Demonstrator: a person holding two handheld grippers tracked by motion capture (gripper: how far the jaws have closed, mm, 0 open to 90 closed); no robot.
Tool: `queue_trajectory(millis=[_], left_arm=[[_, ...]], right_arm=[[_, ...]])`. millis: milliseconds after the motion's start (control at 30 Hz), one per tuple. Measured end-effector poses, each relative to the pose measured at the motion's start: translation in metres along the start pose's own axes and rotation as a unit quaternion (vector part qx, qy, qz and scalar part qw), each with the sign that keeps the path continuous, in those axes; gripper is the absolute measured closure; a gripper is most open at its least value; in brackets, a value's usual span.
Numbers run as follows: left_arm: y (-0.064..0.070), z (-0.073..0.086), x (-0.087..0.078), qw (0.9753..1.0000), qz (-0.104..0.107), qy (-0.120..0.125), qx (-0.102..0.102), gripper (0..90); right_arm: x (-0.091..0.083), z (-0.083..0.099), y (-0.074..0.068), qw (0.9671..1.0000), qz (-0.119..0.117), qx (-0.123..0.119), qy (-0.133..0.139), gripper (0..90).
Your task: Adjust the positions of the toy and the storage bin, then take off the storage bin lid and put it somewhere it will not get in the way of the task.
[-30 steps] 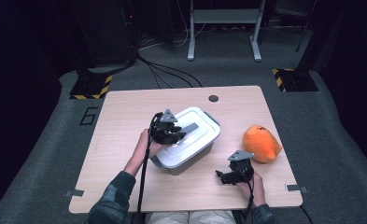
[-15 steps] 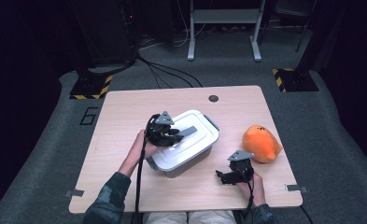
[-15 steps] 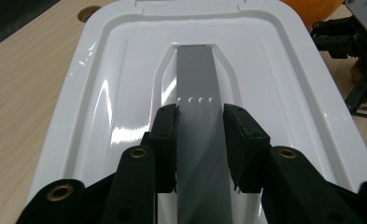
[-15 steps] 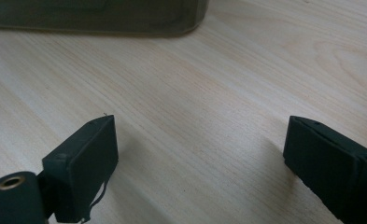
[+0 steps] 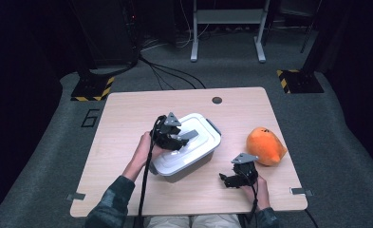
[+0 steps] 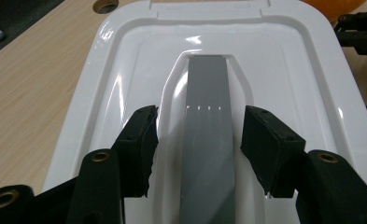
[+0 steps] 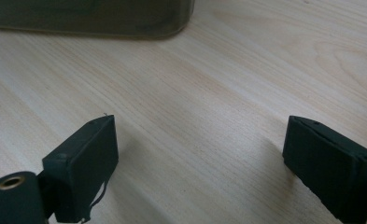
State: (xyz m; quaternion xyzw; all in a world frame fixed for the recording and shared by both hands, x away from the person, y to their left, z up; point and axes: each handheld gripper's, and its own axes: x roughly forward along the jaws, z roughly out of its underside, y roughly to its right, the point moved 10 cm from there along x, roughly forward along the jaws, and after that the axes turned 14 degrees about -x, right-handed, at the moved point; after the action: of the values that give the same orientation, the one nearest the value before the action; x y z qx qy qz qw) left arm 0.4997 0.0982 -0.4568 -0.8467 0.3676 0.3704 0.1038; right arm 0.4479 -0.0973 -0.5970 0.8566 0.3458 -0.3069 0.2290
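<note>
Dark room with cables on the floor, and a light wood tabletop in the middle of it. Sitting near the center is a white box with a grey handle running down its lid. The left tool hovers right over that lid, jaws spread on either side of the handle with gaps on both sides, so it's lined up for a grab but holding nothing; looks like the plan is lifting the lid. From that tool the handle runs off toward 12 o'clock. The right tool is parked at the box's 4 o'clock, low over bare wood, also released, probably just waiting. An orange plush toy sits at 3 o'clock.
</note>
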Motion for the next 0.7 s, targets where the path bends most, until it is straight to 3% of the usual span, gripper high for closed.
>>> queue_trajectory(millis=[200,267,400,700], left_arm=[[0.0058,-0.0044,0.0048,1.0000,0.004,-0.003,0.005,50.6],[0.0094,-0.0046,0.0060,0.9999,0.012,-0.002,0.002,59.1],[0.0064,-0.0049,0.0057,1.0000,0.008,0.003,-0.002,65.5],[0.0093,-0.0056,0.0040,0.9999,-0.003,0.001,0.013,66.6]], right_arm=[[-0.0001,0.0000,0.0000,1.0000,-0.001,-0.001,0.000,9.6],[-0.0001,0.0001,-0.0001,1.0000,-0.001,0.000,0.000,9.6],[-0.0001,0.0001,0.0000,1.0000,-0.001,-0.001,0.000,9.6],[0.0000,0.0000,0.0000,1.0000,-0.001,0.000,0.000,9.7]])
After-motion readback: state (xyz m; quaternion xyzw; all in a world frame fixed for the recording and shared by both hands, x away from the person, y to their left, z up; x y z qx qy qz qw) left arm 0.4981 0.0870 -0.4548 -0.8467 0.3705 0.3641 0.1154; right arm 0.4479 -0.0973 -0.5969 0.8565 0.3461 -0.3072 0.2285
